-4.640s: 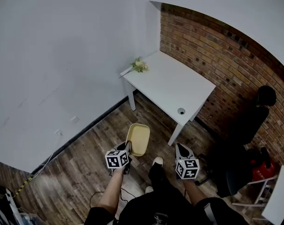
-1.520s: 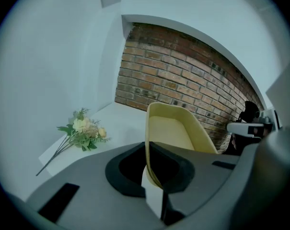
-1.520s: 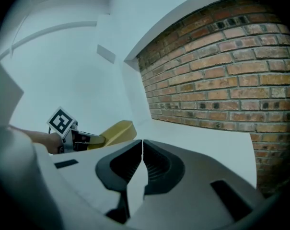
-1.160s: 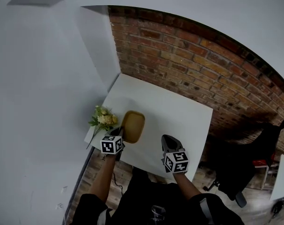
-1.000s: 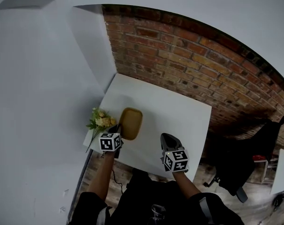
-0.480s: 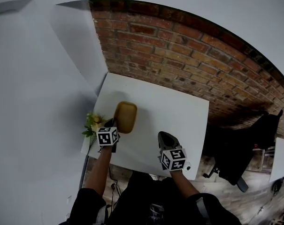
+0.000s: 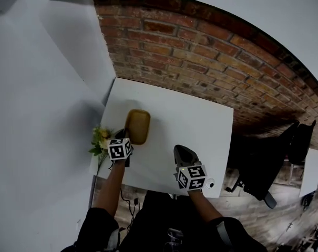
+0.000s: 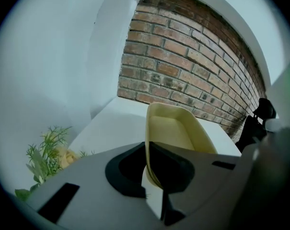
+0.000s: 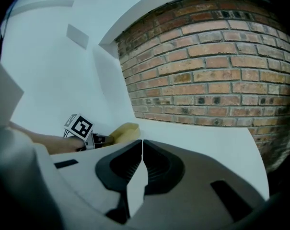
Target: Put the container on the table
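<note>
- Over the last second the yellow container (image 7: pixel 138 126) has moved in from the near edge of the white desk (image 7: pixel 195 119). In the head view it is now left of centre, just beside the flowers (image 7: pixel 99 140) at the lower left.
- The left tool (image 7: pixel 125 136) stays clamped on the container's near rim (the thin wall runs between its jaws). I cannot tell whether the base touches the desk.
- The right tool (image 7: pixel 183 152) is closed on nothing, low centre of the frame.
- The placing looks nearly done, with only settling and release left.
</note>
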The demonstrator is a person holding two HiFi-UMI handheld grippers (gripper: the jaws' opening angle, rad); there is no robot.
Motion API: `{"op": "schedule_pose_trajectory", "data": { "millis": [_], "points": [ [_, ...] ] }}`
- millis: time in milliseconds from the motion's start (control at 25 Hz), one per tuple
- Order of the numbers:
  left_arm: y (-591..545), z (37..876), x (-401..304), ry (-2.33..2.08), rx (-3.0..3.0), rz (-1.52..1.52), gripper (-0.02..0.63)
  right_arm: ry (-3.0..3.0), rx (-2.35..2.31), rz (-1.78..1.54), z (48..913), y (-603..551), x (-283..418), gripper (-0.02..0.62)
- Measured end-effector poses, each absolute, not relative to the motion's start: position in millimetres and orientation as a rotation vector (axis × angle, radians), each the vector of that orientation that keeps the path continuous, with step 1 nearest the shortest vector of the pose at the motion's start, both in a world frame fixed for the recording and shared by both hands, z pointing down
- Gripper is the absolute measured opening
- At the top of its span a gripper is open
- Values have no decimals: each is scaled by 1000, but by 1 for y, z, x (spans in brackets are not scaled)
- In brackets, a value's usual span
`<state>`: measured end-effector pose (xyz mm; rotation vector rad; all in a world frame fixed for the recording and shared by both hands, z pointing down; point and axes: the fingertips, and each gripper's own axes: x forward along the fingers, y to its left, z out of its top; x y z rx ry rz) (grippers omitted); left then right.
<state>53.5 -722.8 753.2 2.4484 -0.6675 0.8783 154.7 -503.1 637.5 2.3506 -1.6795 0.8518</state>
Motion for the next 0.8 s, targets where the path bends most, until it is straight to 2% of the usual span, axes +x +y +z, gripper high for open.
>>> {"op": "schedule_pose_trajectory", "data": {
  "millis": [800],
  "points": [
    [-730, 786, 66, -699, 2378, 972, 21, -1628, 2352, 910, 653, -496, 157, 25]
  ]
}}
